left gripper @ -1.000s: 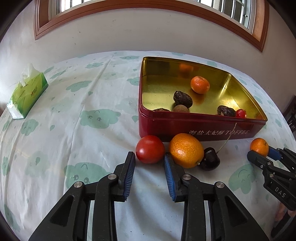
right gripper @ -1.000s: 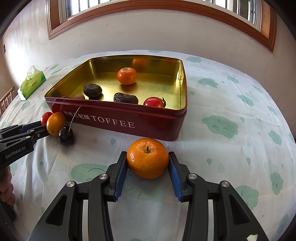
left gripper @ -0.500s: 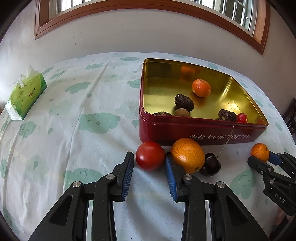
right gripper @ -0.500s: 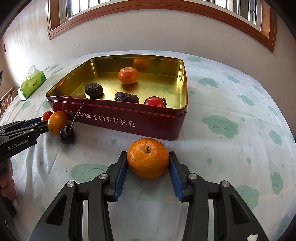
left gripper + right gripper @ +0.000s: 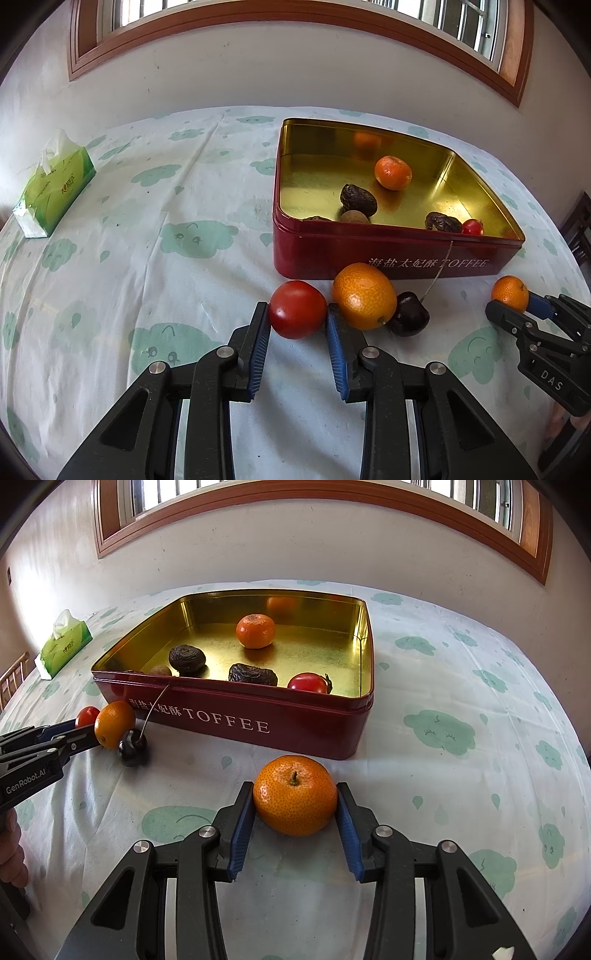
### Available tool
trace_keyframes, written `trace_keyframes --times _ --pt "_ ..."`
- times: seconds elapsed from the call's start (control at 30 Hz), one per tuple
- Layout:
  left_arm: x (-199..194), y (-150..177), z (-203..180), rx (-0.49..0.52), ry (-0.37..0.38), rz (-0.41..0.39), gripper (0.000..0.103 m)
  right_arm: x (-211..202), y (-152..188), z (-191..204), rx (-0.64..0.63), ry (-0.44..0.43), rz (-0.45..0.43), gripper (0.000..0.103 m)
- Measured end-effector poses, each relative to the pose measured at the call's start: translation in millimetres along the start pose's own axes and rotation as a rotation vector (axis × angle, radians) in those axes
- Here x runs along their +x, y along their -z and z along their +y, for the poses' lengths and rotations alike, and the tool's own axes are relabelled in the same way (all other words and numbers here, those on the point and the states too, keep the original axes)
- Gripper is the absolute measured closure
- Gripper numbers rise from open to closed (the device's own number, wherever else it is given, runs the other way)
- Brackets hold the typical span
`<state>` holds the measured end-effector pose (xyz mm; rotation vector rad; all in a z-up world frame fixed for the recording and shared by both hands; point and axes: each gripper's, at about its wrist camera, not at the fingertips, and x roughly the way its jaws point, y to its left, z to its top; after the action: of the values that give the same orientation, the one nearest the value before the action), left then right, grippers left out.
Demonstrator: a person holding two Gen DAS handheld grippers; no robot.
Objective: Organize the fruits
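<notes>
From the left wrist view, the left hand-held gripper [image 5: 297,334] pinches a red tomato [image 5: 296,309] between its blue pads, low over the cloud-print cloth on the bench [image 5: 147,258]. Just to the tomato's right sits a larger orange citrus [image 5: 364,295], touching a dark cherry [image 5: 409,314] whose stem leans on the red toffee tin [image 5: 388,254]. Inside the tin lie a small mandarin [image 5: 393,172], wrinkled dark fruits and a cherry tomato [image 5: 472,227]. A green tissue pack [image 5: 55,192] rests far left. From the right wrist view, the right hand-held gripper [image 5: 294,814] is pressed on a stemmed mandarin orange [image 5: 294,794], which seems to rest on the cloth in front of the tin, though contact underneath is hard to judge.
</notes>
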<state>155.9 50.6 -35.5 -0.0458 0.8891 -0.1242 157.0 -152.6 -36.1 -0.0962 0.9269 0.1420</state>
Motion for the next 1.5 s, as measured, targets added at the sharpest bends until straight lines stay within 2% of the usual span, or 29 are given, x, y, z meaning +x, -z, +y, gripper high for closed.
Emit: trace_keyframes --times 0.33,0.77,1.1,1.5 --pt "-14.4 1.5 -1.6 0.001 0.009 -0.019 0.072 -6.4 2.3 -1.7 -0.001 -0.002 0.006 0.064" --pt "-40.4 -7.8 -6.7 0.013 0.024 -0.076 0.072 -32.9 0.3 0.3 -0.022 -0.001 -0.031 0.064" --pt "-47.3 -29.0 -9.6 0.026 0.032 -0.115 0.072 -50.9 -27.4 0.4 -0.049 0.000 -0.089 0.064" --pt "-28.1 -65.9 -19.5 0.036 0.048 -0.111 0.072 -37.8 -64.8 -4.8 -0.045 -0.008 -0.103 0.064"
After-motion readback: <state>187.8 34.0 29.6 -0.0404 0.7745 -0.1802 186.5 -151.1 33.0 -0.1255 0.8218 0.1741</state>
